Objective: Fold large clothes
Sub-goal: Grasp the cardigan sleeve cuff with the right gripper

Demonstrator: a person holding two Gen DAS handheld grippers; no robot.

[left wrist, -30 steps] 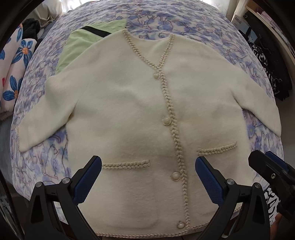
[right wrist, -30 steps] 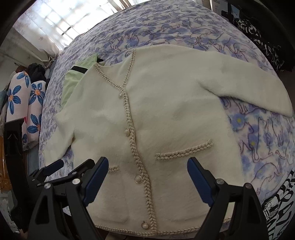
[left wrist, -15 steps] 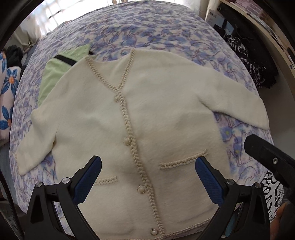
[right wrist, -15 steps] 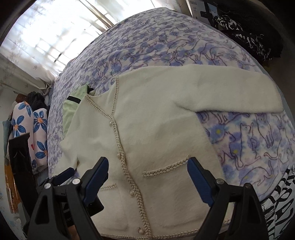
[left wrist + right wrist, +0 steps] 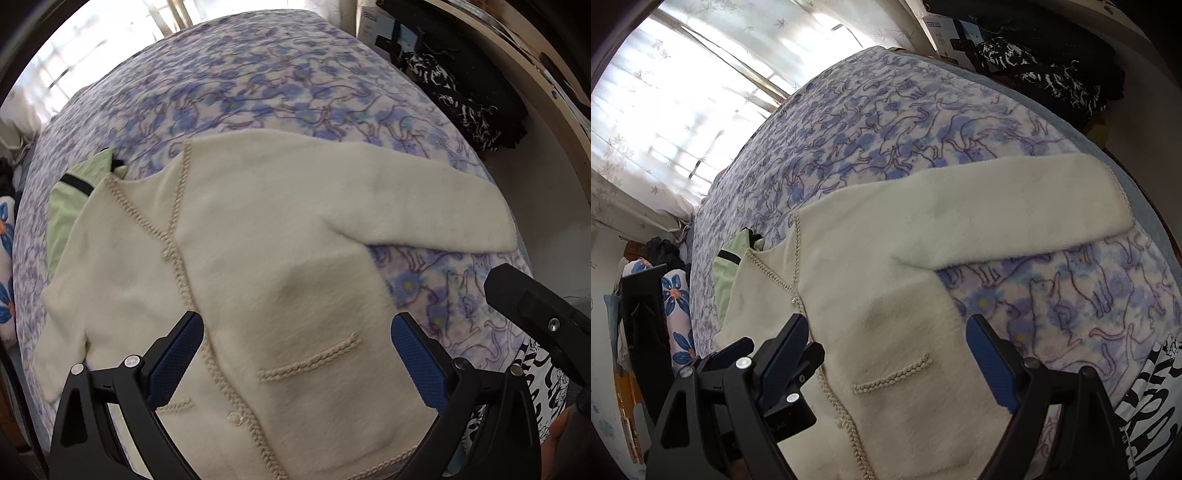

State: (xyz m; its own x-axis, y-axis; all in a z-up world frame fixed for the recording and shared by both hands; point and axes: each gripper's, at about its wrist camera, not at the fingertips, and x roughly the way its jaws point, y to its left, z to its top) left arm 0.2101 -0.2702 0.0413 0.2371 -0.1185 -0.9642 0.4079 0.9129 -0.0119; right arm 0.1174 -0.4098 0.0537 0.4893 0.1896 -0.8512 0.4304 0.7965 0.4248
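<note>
Just ahead of both claws, the cream cardigan lay flat and buttoned on the bed, hem nearest, collar away. The left claw hovered released over the lower front, its blue pads straddling the braided pocket. The right claw, equally released and holding nothing, hung just beside it, nearer the sleeve that stretched out to the right toward the bed's edge. That sleeve's long axis ran crosswise, so folding it inward looked like the right claw's job. Beyond the collar, a green garment poked from under the far shoulder; nothing else blocked the way.
</note>
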